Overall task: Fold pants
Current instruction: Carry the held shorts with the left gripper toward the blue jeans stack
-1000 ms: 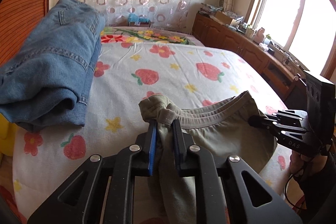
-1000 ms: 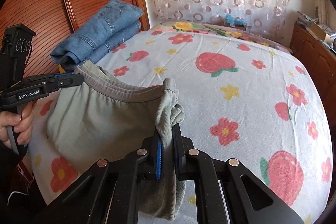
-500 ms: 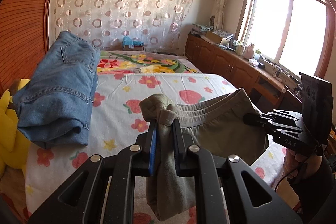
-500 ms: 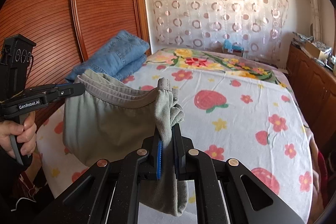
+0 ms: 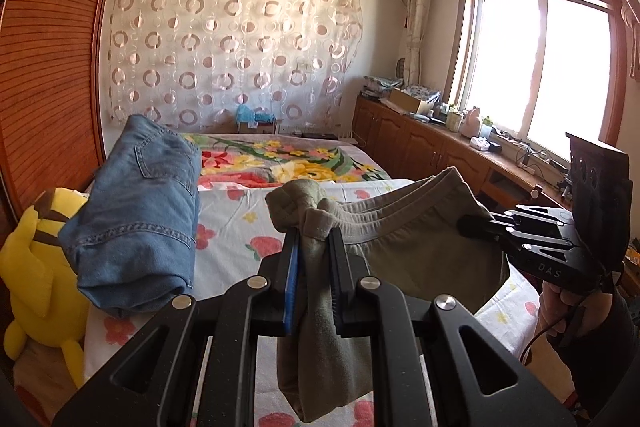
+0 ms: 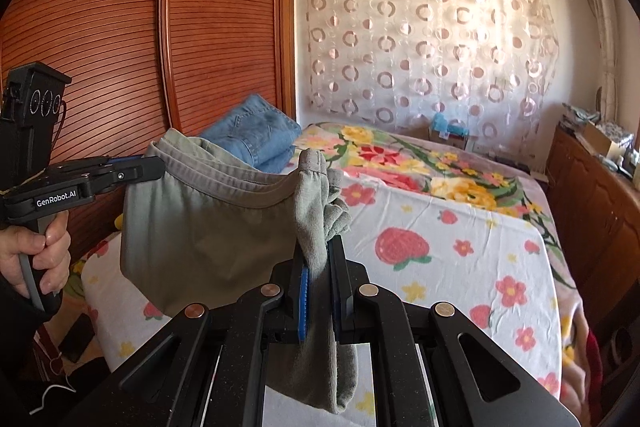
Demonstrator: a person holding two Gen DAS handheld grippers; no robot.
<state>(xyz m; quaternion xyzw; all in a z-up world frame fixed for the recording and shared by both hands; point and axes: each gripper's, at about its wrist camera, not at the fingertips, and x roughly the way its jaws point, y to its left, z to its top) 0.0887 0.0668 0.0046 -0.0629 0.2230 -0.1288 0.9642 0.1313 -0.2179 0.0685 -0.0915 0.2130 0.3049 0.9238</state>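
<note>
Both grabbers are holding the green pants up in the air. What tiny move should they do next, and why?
Probably lower both together toward the flowered bedsheet. The left gripper and right gripper each pinch one end of the olive-green cotton pants at the waistband, which sags between them, with the fabric hanging clear above the bed. Folding likely needs them laid flat first, beside the folded blue jeans.

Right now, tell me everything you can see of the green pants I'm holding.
The green pants look like soft olive knit with a ribbed waistband. They hang in the air above the bed, stretched along the waistband between both tools. The left gripper is shut on one bunched end, the right gripper on the other. The fabric sags between them, folded over, with tails drooping below each grip. Nothing else appears to touch them.
</note>
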